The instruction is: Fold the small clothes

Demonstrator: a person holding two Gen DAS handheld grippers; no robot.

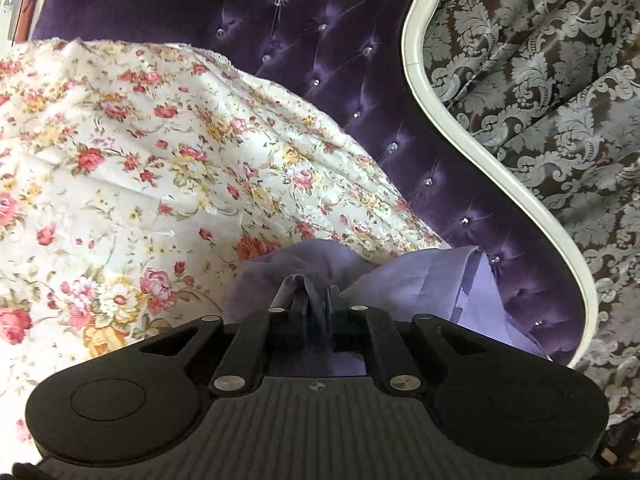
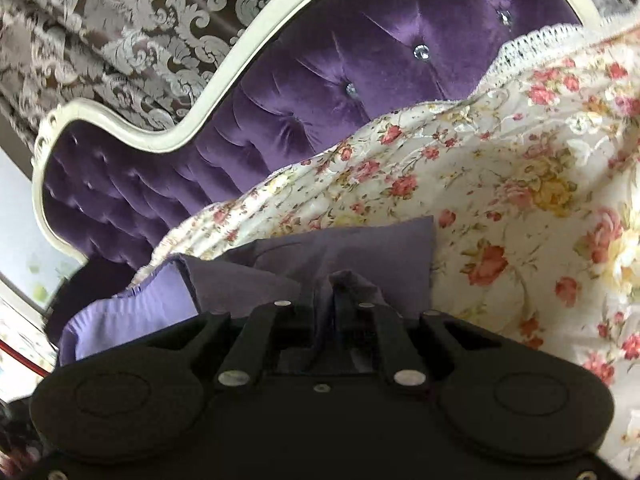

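A small lilac garment [image 1: 400, 276] lies bunched on a floral bedspread [image 1: 140, 160], close to a purple headboard. In the left wrist view my left gripper [image 1: 315, 296] pinches a fold of this cloth between its black fingers. The cloth spills to the right of the gripper. The right wrist view shows the same lilac garment [image 2: 360, 248] draped over my right gripper [image 2: 348, 284], which is shut on it. The fabric hides the right fingertips. A paler lilac part hangs to the left of that gripper.
A tufted purple velvet headboard [image 1: 340, 60] with a curved white frame [image 1: 416, 68] borders the bed. Behind it hangs a grey-brown damask curtain [image 1: 540, 80]. In the right wrist view the headboard [image 2: 340, 80] rises beyond the lace-edged bedspread [image 2: 500, 200].
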